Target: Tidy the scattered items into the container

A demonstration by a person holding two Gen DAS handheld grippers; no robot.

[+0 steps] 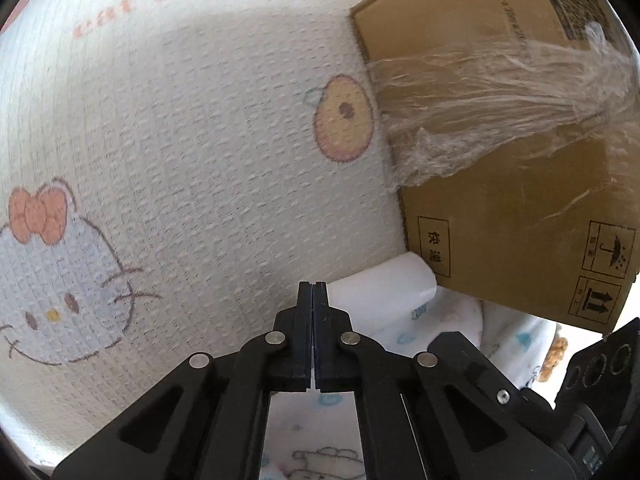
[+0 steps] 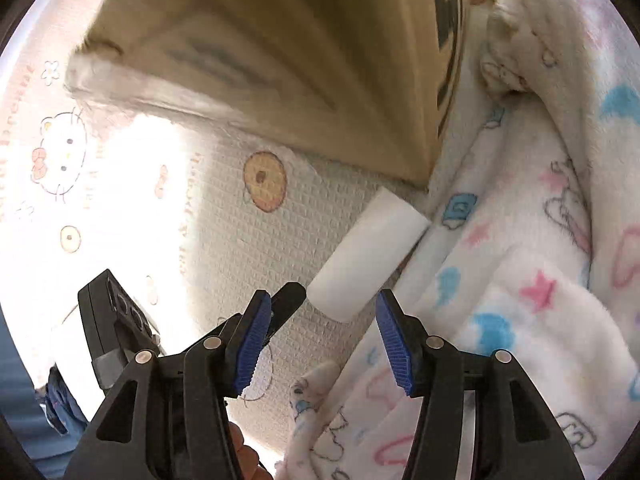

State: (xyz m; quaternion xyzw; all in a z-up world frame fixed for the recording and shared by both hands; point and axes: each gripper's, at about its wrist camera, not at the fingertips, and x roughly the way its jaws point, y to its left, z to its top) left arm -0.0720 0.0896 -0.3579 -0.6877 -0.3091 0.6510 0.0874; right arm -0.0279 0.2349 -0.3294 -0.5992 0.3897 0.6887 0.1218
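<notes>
The surface was a white quilted mat point(image 1: 192, 152) printed with cartoon cats, peaches and pink lettering. A cardboard box point(image 1: 512, 216) sat right on it, with clear plastic film point(image 1: 480, 116) draped down its side. A white roll point(image 2: 368, 256), maybe paper, lay beside the box's corner, touching a fluffy patterned blanket point(image 2: 520, 280) bunched along the mat.

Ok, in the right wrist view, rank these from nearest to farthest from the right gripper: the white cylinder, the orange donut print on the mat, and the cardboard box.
From the right gripper:
1. White cylinder, lying just ahead of the open jaws, beside the blanket.
2. Orange donut print, further up the mat, to the left.
3. Cardboard box, at the back, across the top.
</notes>
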